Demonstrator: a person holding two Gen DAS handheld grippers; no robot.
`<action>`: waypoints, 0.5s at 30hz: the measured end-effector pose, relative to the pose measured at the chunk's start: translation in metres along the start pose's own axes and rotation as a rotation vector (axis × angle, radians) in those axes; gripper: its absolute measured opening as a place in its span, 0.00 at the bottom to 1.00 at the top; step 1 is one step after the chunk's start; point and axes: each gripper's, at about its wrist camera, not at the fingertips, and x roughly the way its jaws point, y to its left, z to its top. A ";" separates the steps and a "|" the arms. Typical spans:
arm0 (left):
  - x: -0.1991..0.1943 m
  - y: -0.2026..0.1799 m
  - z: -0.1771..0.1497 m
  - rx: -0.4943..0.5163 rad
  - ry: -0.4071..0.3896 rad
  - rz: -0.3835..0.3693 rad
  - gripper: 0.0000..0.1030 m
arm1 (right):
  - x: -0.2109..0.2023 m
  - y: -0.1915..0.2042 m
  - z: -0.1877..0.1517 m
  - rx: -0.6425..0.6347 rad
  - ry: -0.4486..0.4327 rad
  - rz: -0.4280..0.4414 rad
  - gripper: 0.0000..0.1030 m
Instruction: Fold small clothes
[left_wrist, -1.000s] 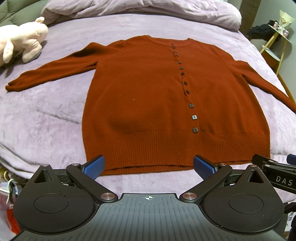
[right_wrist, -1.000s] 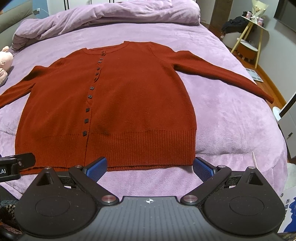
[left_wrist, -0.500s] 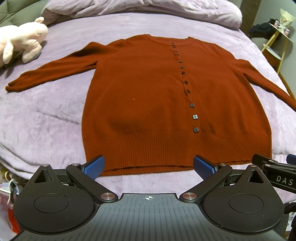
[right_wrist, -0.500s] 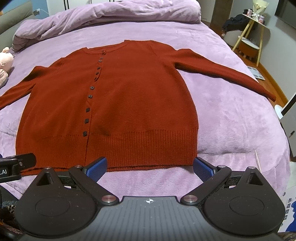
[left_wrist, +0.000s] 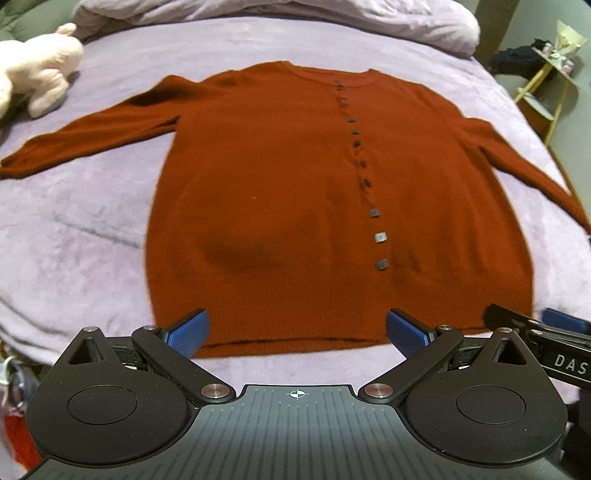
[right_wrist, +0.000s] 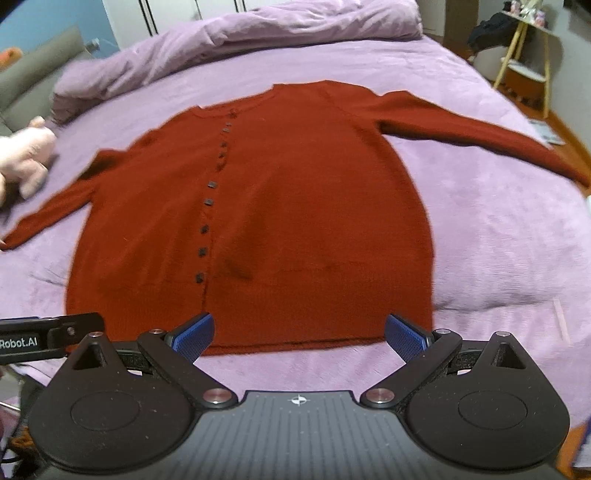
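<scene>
A rust-red buttoned cardigan (left_wrist: 280, 192) (right_wrist: 295, 214) lies flat and face up on a lilac bedspread (left_wrist: 74, 229) (right_wrist: 498, 236), both sleeves spread out to the sides. Its ribbed hem faces me. My left gripper (left_wrist: 297, 334) hovers open over the hem's middle-left part, nothing between its blue pads (left_wrist: 188, 332). My right gripper (right_wrist: 299, 334) is open too, over the hem's right half. Each gripper's edge shows in the other's view, close beside it.
A pink plush toy (left_wrist: 33, 70) (right_wrist: 22, 158) lies at the bed's left side near the left sleeve cuff. A bunched lilac duvet (right_wrist: 229, 40) runs along the far end. A yellow-legged side table (left_wrist: 546, 85) stands off the bed's right.
Both grippers have moved forward over the hem, which was just ahead of the pads before. The right view has swung, so the cardigan sits more central. Both stay open.
</scene>
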 end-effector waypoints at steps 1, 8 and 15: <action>0.000 0.001 0.005 0.001 -0.008 -0.028 1.00 | 0.002 -0.005 0.001 0.012 -0.019 0.031 0.96; -0.005 0.005 0.062 0.019 -0.179 -0.092 1.00 | 0.004 -0.100 0.031 0.174 -0.444 0.109 0.96; 0.039 -0.011 0.115 0.077 -0.213 0.042 1.00 | 0.046 -0.258 0.088 0.651 -0.513 -0.031 0.82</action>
